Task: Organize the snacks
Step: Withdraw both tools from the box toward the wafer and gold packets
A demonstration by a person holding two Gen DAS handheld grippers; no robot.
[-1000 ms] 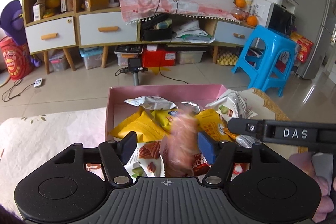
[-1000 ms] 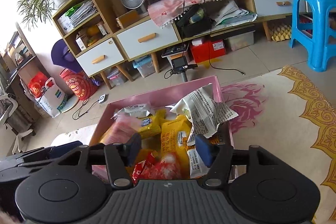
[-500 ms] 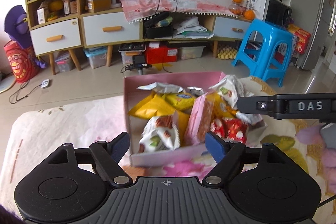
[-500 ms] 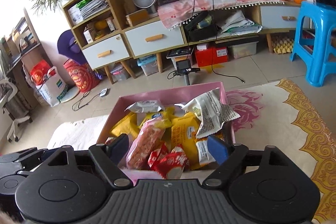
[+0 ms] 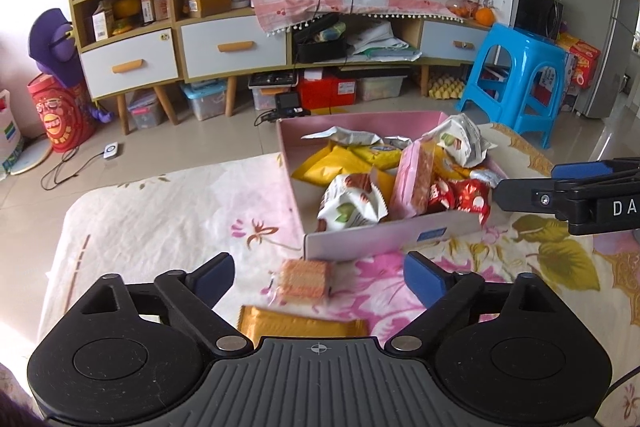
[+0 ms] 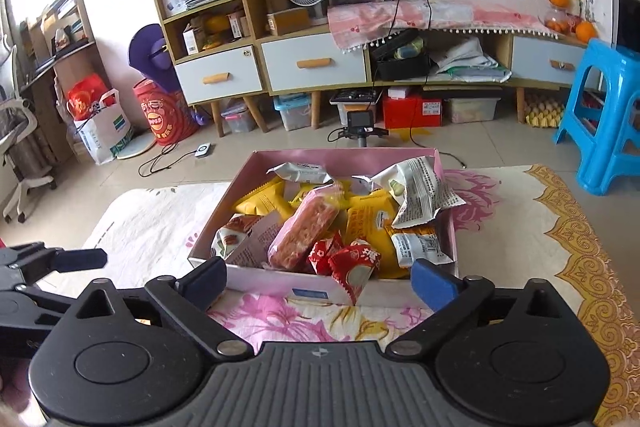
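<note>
A pink box (image 5: 372, 239) full of several snack packets stands on the flowered cloth; it also shows in the right wrist view (image 6: 280, 281). A pink wafer packet (image 5: 414, 177) leans upright among them, also in the right wrist view (image 6: 306, 229). A small orange cracker packet (image 5: 304, 279) and a gold packet (image 5: 300, 325) lie on the cloth in front of the box. My left gripper (image 5: 318, 277) is open and empty above these two. My right gripper (image 6: 318, 281) is open and empty at the box's near wall.
The right gripper's arm (image 5: 580, 193) reaches in beside the box on the right. The cloth-covered surface ends at a far edge (image 5: 180, 175). Beyond are a tiled floor, a low cabinet (image 5: 232, 47) and a blue stool (image 5: 516, 75).
Both grippers pulled back from the box and opened wider. The pink wafer packet left my left gripper and now leans in the box. The two loose packets came into view.
</note>
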